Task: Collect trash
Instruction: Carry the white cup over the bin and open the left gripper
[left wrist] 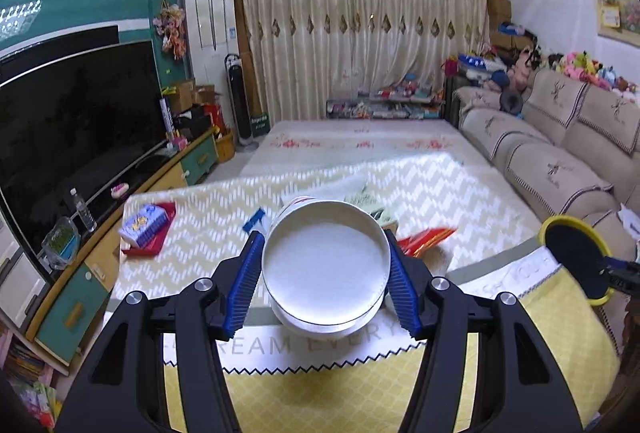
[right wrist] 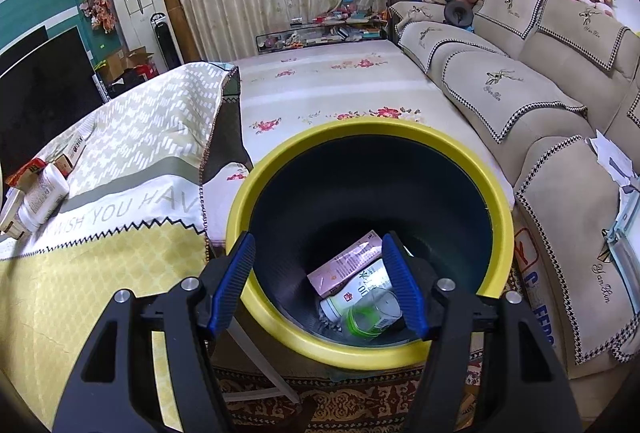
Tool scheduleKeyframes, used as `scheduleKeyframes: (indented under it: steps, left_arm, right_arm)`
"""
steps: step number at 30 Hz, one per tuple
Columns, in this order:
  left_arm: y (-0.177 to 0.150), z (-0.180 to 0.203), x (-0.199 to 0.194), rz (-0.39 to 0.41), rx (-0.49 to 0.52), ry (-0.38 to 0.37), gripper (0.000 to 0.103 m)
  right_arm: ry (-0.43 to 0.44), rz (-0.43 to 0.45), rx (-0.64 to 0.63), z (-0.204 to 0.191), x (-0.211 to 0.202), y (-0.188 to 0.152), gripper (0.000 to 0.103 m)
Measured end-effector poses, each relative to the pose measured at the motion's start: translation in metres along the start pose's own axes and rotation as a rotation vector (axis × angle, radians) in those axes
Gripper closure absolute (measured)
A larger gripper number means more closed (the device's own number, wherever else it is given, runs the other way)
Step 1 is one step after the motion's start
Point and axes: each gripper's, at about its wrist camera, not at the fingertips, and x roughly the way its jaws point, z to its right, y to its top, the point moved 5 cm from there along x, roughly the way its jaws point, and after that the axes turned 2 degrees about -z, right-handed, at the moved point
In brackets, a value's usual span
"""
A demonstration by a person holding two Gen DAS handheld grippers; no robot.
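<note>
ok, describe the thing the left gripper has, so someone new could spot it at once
Start at the table with the zigzag-patterned cloth in front of the sofa. Just above its near edge, the left gripper clamps a round white tub between its blue pads, open mouth toward the camera. The litter behind it is flat packets and boxes; this alone is round, white and lifted.

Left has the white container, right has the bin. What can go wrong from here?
1. The white container is round and smooth, pinched only at its sides by the left gripper; it could slip or rotate.
2. The yellow-rimmed bin sits off the table edge, held by the right gripper; a short drop lands on the tablecloth.
3. Cartons and a bottle already lie inside; the container may bounce.
</note>
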Motion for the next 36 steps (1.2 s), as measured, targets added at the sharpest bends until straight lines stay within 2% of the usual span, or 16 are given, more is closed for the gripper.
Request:
scheduleKeyframes:
  steps: [7, 16, 22, 26, 31, 36]
  left_arm:
    - [0.014, 0.026, -0.034, 0.032, 0.012, -0.121, 0.045]
    - [0.026, 0.111, -0.048, 0.020, 0.097, -0.302, 0.045]
    - [0.040, 0.199, -0.035, -0.008, 0.176, -0.437, 0.045]
    - [0.044, 0.273, -0.026, -0.030, 0.262, -0.528, 0.045]
    - [0.039, 0.350, -0.007, -0.074, 0.334, -0.607, 0.045]
    - [0.027, 0.404, 0.020, -0.137, 0.378, -0.643, 0.044]
  right_arm:
    - [-0.004, 0.020, 0.017, 0.010, -0.014, -0.002, 0.040]
    - [-0.067, 0.071, 0.073, 0.049, -0.043, -0.009, 0.040]
    - [-0.110, 0.111, 0.146, 0.088, -0.065, -0.015, 0.039]
    - [-0.133, 0.114, 0.189, 0.114, -0.071, -0.023, 0.039]
    - [-0.151, 0.114, 0.240, 0.140, -0.080, -0.032, 0.039]
    - [-0.162, 0.113, 0.277, 0.160, -0.083, -0.042, 0.038]
